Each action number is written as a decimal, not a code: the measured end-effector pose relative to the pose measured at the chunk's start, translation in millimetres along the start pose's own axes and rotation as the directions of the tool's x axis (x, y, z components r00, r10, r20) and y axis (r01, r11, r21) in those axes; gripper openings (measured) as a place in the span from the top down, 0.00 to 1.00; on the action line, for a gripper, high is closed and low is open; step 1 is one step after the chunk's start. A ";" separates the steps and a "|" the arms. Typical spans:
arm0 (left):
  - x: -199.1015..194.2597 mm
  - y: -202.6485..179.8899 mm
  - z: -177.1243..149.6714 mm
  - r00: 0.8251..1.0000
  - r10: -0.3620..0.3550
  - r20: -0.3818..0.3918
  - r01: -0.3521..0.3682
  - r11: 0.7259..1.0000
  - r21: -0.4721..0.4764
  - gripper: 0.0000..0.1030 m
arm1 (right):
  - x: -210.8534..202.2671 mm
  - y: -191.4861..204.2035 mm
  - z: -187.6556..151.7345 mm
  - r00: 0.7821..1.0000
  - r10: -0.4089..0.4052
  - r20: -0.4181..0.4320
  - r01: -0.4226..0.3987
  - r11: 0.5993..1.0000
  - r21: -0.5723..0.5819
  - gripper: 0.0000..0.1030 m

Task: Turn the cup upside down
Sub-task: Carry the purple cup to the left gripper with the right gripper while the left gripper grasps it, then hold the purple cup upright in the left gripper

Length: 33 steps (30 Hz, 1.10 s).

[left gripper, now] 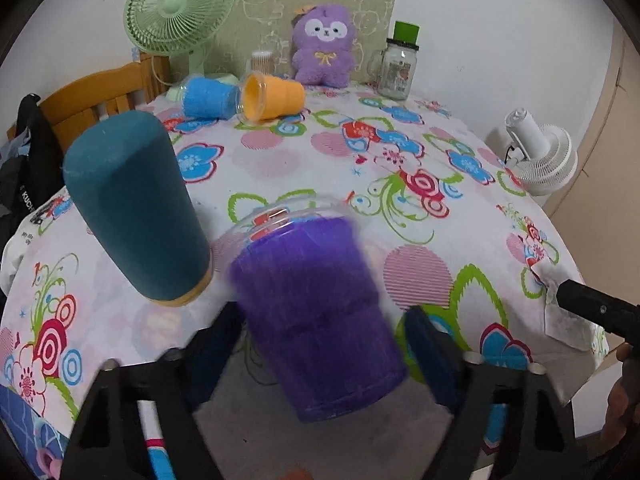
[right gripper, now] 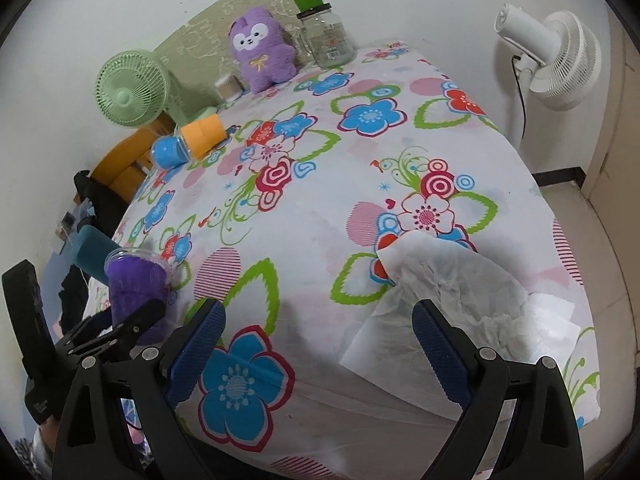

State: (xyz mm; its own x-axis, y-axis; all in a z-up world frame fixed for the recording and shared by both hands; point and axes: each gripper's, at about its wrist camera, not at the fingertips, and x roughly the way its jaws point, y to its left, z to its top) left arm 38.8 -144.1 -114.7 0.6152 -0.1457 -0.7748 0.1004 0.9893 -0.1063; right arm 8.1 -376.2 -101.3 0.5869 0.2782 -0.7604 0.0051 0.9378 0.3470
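A purple cup (left gripper: 316,316) with a clear rim sits between the fingers of my left gripper (left gripper: 320,348), blurred and tilted, its rim pointing away from the camera; the jaws stand wide and do not clearly touch it. It also shows in the right wrist view (right gripper: 134,288). A teal cup (left gripper: 136,208) stands upside down to its left. A blue cup (left gripper: 208,98) and an orange cup (left gripper: 272,96) lie on their sides at the back. My right gripper (right gripper: 320,348) is open and empty over the table's front edge.
The table has a floral cloth (left gripper: 360,168). At the back stand a green fan (left gripper: 180,8), a purple plush toy (left gripper: 324,46) and a glass jar (left gripper: 396,64). A crumpled tissue (right gripper: 448,300) lies near the right gripper. A white fan (right gripper: 552,56) stands beside the table.
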 end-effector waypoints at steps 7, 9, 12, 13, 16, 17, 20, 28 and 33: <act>2.7 3.9 -4.3 1.000 -0.002 -0.028 0.002 1.000 -0.010 0.44 | -0.4 4.4 0.4 1.000 0.008 0.000 -0.008 1.000 -0.006 0.07; -1.2 5.3 -3.8 1.000 0.001 -0.015 -0.001 1.000 -0.010 0.44 | 0.2 6.7 1.0 1.000 0.011 -0.001 -0.011 1.000 -0.009 0.07; -6.9 6.9 -2.5 1.000 0.003 0.002 -0.003 1.000 -0.011 0.45 | 1.3 10.2 1.1 1.000 0.014 -0.002 -0.014 1.000 -0.014 0.07; -9.0 7.8 -1.6 1.000 0.003 0.008 -0.003 1.000 -0.012 0.45 | 1.4 11.1 1.2 1.000 0.015 -0.003 -0.015 1.000 -0.014 0.07; -15.2 9.6 0.4 1.000 0.002 0.021 -0.002 1.000 -0.013 0.45 | 1.3 13.8 1.4 1.000 0.017 -0.002 -0.017 1.000 -0.018 0.07; -16.9 9.7 1.3 1.000 0.002 0.025 -0.001 1.000 -0.014 0.45 | 1.2 14.7 1.6 1.000 0.019 -0.002 -0.019 1.000 -0.020 0.07; -22.6 10.5 3.0 0.999 -0.002 0.038 0.002 1.000 -0.016 0.45 | 1.3 17.1 2.0 1.000 0.019 -0.002 -0.019 1.000 -0.023 0.07; -30.7 12.9 5.1 0.999 -0.009 0.050 0.011 1.000 -0.025 0.45 | 1.6 21.2 1.8 1.000 0.022 -0.003 -0.022 0.999 -0.032 0.07; -34.4 13.7 5.6 0.998 -0.010 0.059 0.012 1.000 -0.029 0.45 | 3.1 24.3 1.0 1.000 0.023 -0.010 -0.023 0.999 -0.037 0.07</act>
State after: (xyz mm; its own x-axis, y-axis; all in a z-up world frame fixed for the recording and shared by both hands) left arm 23.4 -125.6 -86.0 0.6593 -0.1564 -0.7354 0.0851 0.9874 -0.1337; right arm 10.9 -352.8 -94.7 0.5785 0.3016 -0.7579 -0.0387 0.9382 0.3438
